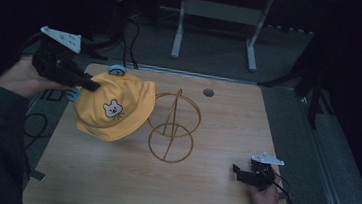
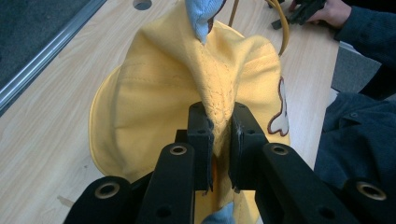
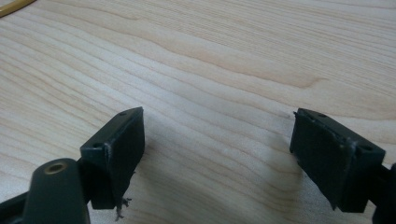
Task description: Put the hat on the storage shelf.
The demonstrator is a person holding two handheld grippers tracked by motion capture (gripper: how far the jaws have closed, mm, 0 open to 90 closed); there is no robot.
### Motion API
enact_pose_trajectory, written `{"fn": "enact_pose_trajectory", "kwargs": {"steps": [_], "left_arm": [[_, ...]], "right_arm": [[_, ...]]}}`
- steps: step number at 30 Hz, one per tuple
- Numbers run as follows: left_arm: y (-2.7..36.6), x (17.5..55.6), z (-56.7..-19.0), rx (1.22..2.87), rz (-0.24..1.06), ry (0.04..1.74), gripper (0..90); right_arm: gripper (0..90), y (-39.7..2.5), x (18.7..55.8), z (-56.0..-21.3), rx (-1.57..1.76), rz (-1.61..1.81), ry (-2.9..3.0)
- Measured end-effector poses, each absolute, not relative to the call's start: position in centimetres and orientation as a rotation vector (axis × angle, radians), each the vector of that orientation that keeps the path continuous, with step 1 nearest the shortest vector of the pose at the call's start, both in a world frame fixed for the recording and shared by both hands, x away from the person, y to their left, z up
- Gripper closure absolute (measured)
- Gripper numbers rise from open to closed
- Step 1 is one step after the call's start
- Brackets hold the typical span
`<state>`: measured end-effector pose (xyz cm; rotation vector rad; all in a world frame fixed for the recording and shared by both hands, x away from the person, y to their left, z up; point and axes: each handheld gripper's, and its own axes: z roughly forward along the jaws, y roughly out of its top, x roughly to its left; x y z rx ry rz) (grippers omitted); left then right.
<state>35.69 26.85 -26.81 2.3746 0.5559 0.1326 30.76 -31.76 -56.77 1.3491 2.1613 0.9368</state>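
A dim room with a dark floor surrounds a pale wooden table, a grey metal frame standing beyond its far edge. Near the table's far left corner, a yellow hat with a bear patch and blue ears hangs lifted, the left gripper clamped on a fold of its fabric. A gold wire stand sits mid-table, just beside the hat. By the near right corner, the right gripper rests low, jaws wide apart over bare wood.
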Motion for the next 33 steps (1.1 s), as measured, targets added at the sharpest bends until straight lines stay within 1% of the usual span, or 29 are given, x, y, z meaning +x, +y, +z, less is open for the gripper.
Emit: {"fn": "enact_pose_trajectory", "kwargs": {"steps": [14, 19, 24, 33], "left_arm": [[25.6, 36.4, -25.3, 2.364, 0.131, 0.52, 80.6], [24.4, 36.5, -24.5, 2.356, 0.13, 0.49, 80.6], [22.7, 37.0, -23.9, 2.383, 0.136, 0.459, 80.5], [20.0, 38.0, -23.9, 2.415, 0.121, 0.438, 80.3]], "right_arm": [[17.9, -31.8, 30.8, -56.8, 1.348, 0.937, 2.161], [17.8, -31.8, 30.8, -56.8, 1.346, 0.937, 2.162], [17.9, -31.8, 30.8, -56.8, 1.346, 0.937, 2.162], [17.8, -31.8, 30.8, -56.8, 1.345, 0.937, 2.162]]}}
